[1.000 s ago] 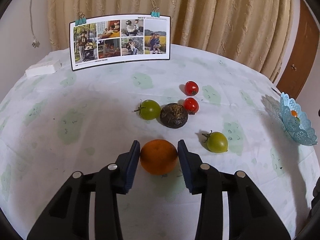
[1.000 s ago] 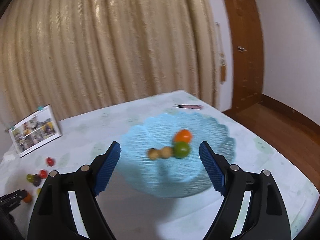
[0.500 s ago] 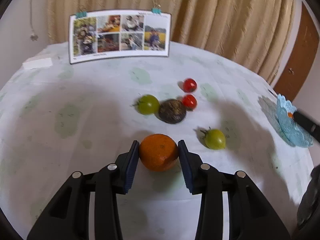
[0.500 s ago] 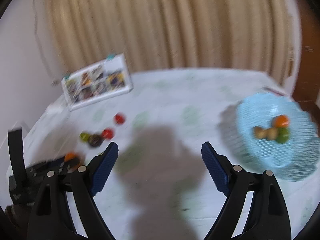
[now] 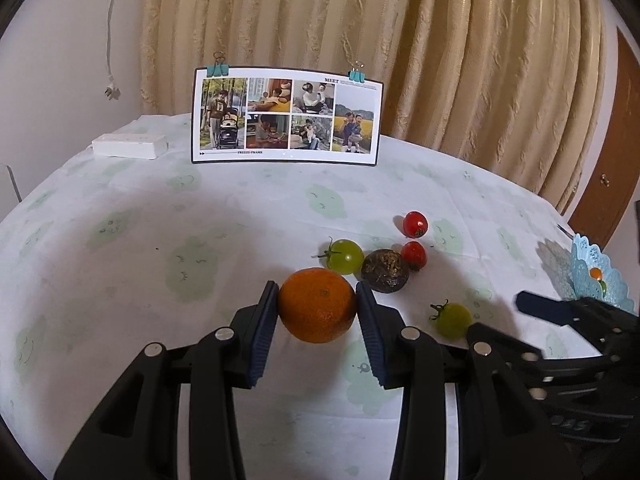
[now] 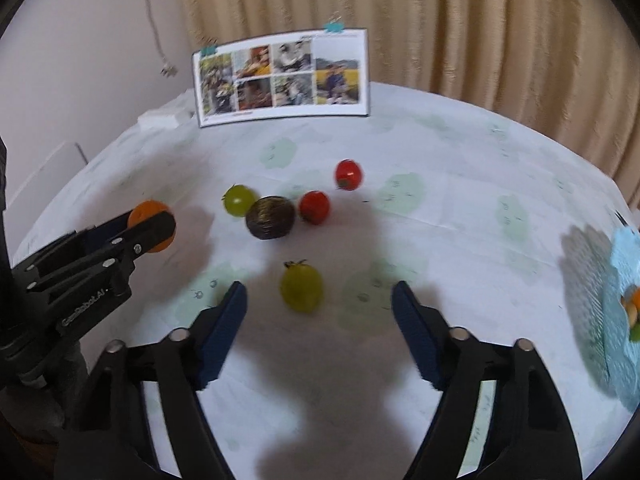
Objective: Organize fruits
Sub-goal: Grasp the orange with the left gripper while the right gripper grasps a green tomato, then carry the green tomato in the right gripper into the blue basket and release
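Beige curtains [image 5: 440,60] hung behind the round table [image 5: 120,240], which wore a white cloth with pale green blotches. At its far edge stood a photo card [image 5: 286,120] held by two teal clips, with a white box [image 5: 130,146] to its left.

We held the orange [image 5: 317,305] in our left gripper [image 5: 317,312] — both blue pads pressed against its sides, the fruit lifted clear of the cloth with its shadow below. Just beyond it lay a cluster: a green tomato [image 5: 345,256], a dark brown wrinkled fruit [image 5: 385,271] touching it on the right, then a red tomato [image 5: 414,254] beside that, and a second red tomato [image 5: 415,224] a little farther off.

Our right gripper [image 6: 318,308] pointed down at the near green tomato [image 6: 301,287], which sat alone on the cloth, nearer than the cluster. Its jaws had just been closing, yet they stood apart with clear gaps on both sides of the tomato — the fruit lay between the pads in the wrist view, and no pad touched it. In the left wrist view that gripper came in from the right, beside the same tomato [image 5: 452,319].

At the table's right edge sat the pale blue lacy basket [image 6: 624,276], with small orange and green fruits inside it, well apart from the loose fruits.
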A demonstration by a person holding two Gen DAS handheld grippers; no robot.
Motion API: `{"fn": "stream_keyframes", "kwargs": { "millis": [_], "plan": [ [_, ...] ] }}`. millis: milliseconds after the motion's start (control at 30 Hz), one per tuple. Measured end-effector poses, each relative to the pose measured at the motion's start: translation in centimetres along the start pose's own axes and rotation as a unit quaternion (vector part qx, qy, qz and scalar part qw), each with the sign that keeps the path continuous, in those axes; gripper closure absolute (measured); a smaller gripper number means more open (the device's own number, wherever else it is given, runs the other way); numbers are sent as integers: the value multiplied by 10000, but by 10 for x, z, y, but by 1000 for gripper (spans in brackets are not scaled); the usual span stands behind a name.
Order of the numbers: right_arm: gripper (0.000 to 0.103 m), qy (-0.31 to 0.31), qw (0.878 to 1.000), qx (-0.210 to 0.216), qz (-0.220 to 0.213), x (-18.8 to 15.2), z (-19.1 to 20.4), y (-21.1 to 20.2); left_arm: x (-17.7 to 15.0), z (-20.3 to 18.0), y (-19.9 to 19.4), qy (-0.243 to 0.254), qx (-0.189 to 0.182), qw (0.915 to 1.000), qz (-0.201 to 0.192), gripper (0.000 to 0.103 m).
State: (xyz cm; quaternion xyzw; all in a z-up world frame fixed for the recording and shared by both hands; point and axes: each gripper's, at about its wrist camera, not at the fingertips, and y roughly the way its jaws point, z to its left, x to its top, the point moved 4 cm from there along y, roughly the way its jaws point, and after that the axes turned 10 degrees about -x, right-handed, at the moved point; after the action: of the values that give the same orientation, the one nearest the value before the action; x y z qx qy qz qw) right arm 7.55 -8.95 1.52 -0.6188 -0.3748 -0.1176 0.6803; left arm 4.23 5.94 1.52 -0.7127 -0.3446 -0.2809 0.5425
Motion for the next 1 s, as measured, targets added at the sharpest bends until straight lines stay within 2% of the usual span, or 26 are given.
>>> {"fn": "stream_keyframes", "kwargs": {
  "millis": [233, 433, 767, 1000],
  "plan": [
    [60, -166, 9996, 22, 243, 4, 13, 22, 0, 6, -1, -143, -19, 9999, -14, 63],
    [74, -174, 9992, 64, 343, 1, 14, 26, -1, 4, -1, -86, -62, 9999, -6, 63],
    [74, 155, 9997, 147, 126, 2, 0, 6, -1, 4, 1, -48, -65, 10000, 49, 63],
    [74, 856, 9955, -138, -384, 7, -52, -38, -2, 2, 3, -11, -57, 9999, 84, 63]
  ]
}}
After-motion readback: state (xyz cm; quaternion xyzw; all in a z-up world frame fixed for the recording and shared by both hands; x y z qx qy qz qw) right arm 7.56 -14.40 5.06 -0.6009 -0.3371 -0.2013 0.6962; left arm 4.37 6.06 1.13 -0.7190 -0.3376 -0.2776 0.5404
